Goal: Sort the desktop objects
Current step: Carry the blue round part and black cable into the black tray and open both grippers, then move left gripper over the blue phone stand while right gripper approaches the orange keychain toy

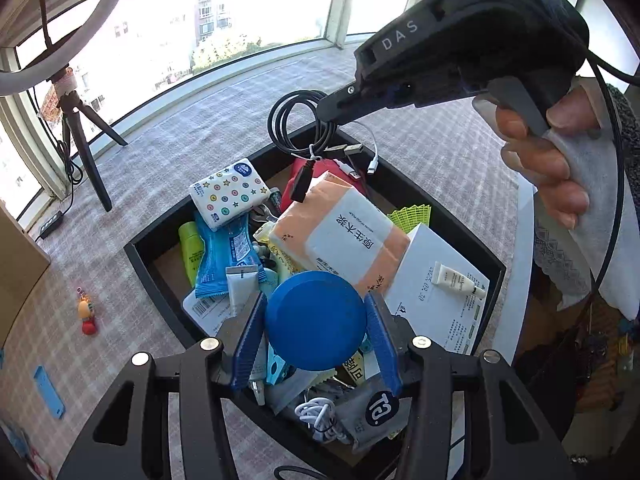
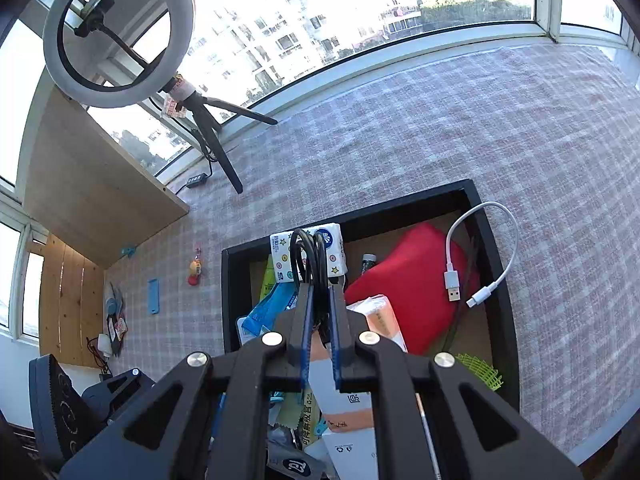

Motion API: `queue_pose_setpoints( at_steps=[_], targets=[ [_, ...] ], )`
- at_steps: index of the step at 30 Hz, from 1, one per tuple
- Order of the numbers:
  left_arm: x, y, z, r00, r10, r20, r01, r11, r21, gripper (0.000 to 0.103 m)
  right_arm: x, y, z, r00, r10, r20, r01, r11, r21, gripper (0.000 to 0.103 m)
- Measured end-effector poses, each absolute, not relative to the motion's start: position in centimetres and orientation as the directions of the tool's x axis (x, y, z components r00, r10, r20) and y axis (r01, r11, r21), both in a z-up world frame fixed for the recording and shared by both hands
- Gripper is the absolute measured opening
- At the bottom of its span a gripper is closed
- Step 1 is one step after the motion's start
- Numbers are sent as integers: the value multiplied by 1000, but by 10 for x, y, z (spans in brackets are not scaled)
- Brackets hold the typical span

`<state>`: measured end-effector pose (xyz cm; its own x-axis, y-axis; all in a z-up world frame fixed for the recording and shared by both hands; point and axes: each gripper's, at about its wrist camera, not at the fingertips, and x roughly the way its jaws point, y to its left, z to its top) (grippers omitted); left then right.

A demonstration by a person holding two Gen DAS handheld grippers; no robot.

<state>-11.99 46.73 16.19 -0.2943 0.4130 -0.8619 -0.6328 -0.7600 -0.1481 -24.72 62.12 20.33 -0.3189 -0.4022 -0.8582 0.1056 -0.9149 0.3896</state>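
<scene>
Between the blue pads of my left gripper (image 1: pixel 316 334) sits a blue round disc (image 1: pixel 316 320), gripped on both sides just above the black tray (image 1: pixel 160 264). The tray is heaped with packets, tubes and tissue packs. My right gripper (image 1: pixel 326 110), held by a person's hand (image 1: pixel 552 168), hangs over the tray's far corner. In the right wrist view that gripper (image 2: pixel 320 290) is shut on a coiled black cable (image 2: pixel 308 252), whose loop sticks out past the fingertips above the tray (image 2: pixel 344 216).
In the tray lie an orange-white tissue pack (image 1: pixel 340 232), a starred tissue pack (image 1: pixel 230 192), a red pouch (image 2: pixel 408 280) and a white USB cable (image 2: pixel 480 248). A ring light on a tripod (image 2: pixel 116 28) stands by the window. A small figurine (image 1: pixel 86 314) and a blue strip (image 1: pixel 50 392) lie on the checked cloth.
</scene>
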Motion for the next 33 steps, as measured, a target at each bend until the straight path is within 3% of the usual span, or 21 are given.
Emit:
queue_pose_setpoints(
  at_steps=[2, 5, 7, 21, 33],
  targets=[
    [-118, 477, 160, -282, 404, -870, -643, -753, -141, 49, -248, 625, 202, -313, -398, -862, 108, -917, 384, 8],
    [-118, 481, 158, -285, 372, -883, -627, -770, -121, 61, -251, 627, 200, -314, -367, -875, 92, -930, 357, 11],
    [-120, 475, 157, -295, 368, -882, -612, -781, -121, 62, -253, 630, 201, -331, -353, -875, 70, -934, 350, 26],
    [-156, 356, 135, -360, 250, -899, -339, -933, -124, 61, -254, 558, 195, -286, -375, -882, 197, -924, 329, 28],
    [-198, 191, 92, -339, 27, -940, 36, -998, -42, 61, -259, 405, 168, -193, -378, -905, 404, -872, 278, 44]
  ],
)
